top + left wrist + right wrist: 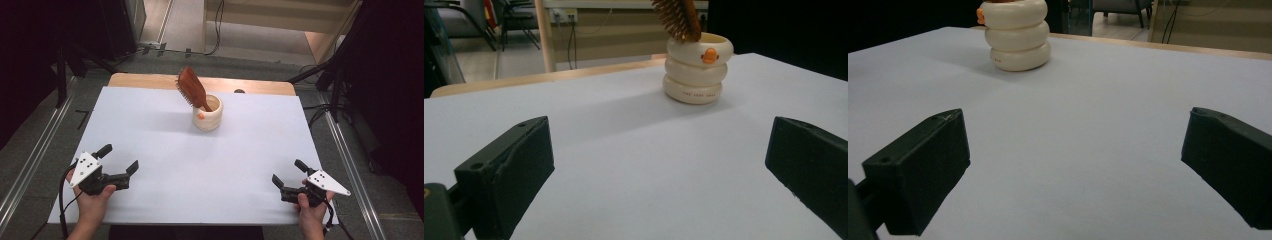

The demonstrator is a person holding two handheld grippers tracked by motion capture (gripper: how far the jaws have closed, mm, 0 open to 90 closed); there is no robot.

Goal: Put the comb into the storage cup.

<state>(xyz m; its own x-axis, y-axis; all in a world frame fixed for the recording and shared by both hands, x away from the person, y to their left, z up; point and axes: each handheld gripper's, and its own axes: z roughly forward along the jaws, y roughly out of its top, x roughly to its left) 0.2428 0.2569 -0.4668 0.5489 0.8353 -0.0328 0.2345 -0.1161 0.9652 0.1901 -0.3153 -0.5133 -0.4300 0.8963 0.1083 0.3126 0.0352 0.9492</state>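
I note both tongs are matte black, left tongs (120, 159) and right tongs (288, 172). Each carries a grey three-cornered plate with dark dots. A black cable trails from each; forearms are unsleeved.

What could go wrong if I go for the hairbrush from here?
The hairbrush leans tilted out of the cream holder, so a sideways pull might tip the holder. The left claw and right claw are both open and far off; converging on one small target, they could collide.
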